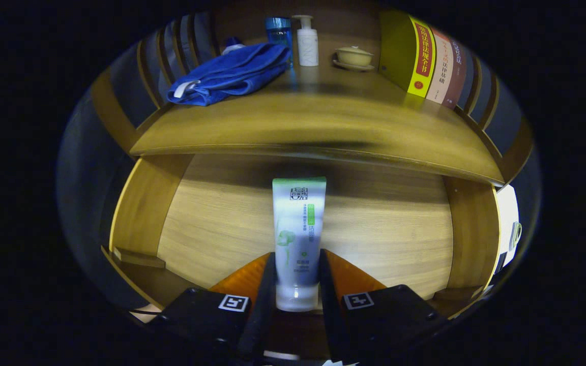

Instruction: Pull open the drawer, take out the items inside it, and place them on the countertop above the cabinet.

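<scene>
The gripper (297,277) has closed on a tube (298,239), one finger against each side of its lower part near the cap, so the gap between the fingers is only as wide as the tube itself. The tube stands cap-down between them, its crimped end pointing up toward the countertop (318,127). Behind and below it lies the pale wood floor of the open drawer (374,223), with its side walls to the left and right; whether the tube is lifted off that floor or resting on it I cannot tell. No other item shows on the visible part of the drawer floor, though the near end is hidden behind the fingers. Beyond, on the countertop, a blue towel (232,73) lies to the left, a pump bottle (307,46) and a blue bottle (279,31) stand at the back, a lidded cup (354,56) sits on a saucer, and books (433,63) stand to the right. By my reading, the drawer is already open and the tube gripped; carrying it up and setting it on the bare middle of the countertop is left.
</scene>
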The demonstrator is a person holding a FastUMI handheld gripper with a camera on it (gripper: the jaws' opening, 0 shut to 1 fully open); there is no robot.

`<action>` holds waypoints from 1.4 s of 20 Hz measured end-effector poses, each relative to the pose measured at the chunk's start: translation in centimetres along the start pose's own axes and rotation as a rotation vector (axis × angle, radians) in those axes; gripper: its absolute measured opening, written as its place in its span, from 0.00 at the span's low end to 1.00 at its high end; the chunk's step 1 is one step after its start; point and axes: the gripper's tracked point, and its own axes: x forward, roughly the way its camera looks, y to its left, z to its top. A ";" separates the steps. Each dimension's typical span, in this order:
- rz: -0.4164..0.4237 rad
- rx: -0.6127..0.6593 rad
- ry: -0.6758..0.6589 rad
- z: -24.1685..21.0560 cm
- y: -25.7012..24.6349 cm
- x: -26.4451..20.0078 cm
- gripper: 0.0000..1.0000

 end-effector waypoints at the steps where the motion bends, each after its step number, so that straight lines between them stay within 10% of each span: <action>1: 0.007 0.002 -0.008 0.0 0.2 -0.4 0.54; 28: 0.039 0.088 -0.421 13.7 1.2 -10.6 0.54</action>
